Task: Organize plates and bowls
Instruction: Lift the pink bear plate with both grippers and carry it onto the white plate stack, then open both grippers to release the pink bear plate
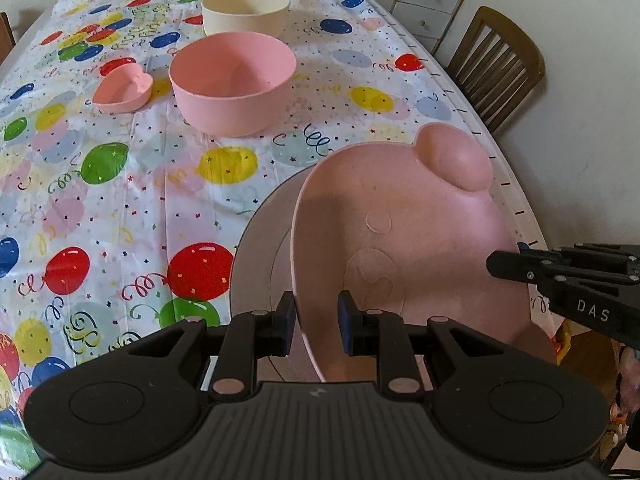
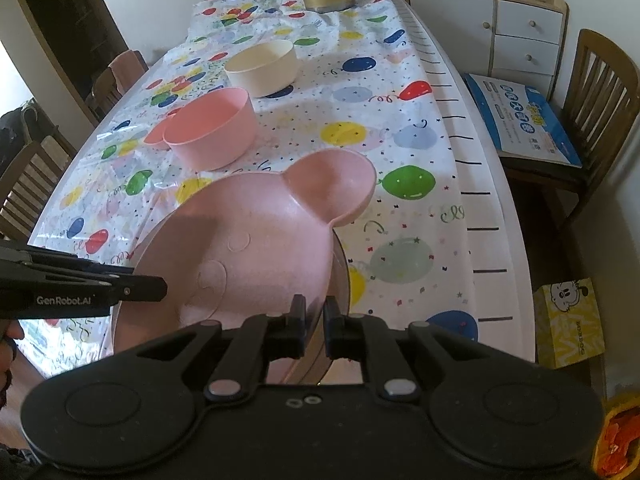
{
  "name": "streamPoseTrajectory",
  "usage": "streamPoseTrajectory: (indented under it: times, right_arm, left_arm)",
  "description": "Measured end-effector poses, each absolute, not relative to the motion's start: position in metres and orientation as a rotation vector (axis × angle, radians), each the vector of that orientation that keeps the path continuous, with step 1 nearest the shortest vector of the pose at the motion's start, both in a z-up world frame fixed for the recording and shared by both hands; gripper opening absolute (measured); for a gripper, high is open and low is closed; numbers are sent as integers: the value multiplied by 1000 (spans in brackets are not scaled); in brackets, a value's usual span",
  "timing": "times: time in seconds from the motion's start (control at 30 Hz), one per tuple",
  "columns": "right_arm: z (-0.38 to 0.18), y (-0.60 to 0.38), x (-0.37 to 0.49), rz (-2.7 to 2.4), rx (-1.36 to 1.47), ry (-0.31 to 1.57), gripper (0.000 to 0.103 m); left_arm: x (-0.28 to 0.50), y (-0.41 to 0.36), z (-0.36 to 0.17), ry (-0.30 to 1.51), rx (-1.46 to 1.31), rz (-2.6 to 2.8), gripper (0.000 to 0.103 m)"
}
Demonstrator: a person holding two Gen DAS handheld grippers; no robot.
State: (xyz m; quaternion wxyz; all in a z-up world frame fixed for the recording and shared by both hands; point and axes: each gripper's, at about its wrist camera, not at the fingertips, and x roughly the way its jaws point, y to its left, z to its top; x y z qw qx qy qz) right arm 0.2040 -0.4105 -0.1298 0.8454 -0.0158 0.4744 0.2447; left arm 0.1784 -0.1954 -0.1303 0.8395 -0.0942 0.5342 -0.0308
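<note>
Left wrist view showed the left gripper (image 1: pixel 317 322) clamped on the near rim of a pink bear-shaped plate (image 1: pixel 404 240), held above a grey plate (image 1: pixel 256 256). Right gripper (image 2: pixel 315 328) gripped the grey plate's edge. 2 bowls (image 1: pixel 232 80) stood farther back on the table (image 1: pixel 120 200).

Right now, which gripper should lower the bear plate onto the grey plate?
Left, probably: the left gripper clamps the bear plate, tilted over the grey plate; the right gripper is shut on that plate's edge.
</note>
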Motion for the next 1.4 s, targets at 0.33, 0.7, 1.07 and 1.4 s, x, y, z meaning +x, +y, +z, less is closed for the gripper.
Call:
streamPoseTrajectory:
  times: [0.33,0.7,1.07,1.4]
  right_arm:
    - [-131,-410,207,491,-28,1013,15]
    - [-116,-416,203,480,-20,983,30]
    - [-88,-401,194,543,-30,901,43]
    - [-62,-373,199,601,-37,829,55]
  left_arm:
    - [178,-197,-134,1149,-208,-92,22]
    - [172,-194,-125,1125,-197,-97,22]
    - [164,-187,-99,1052,-194,-94,22]
    - [168,-163,-67,933,-201,-35,61]
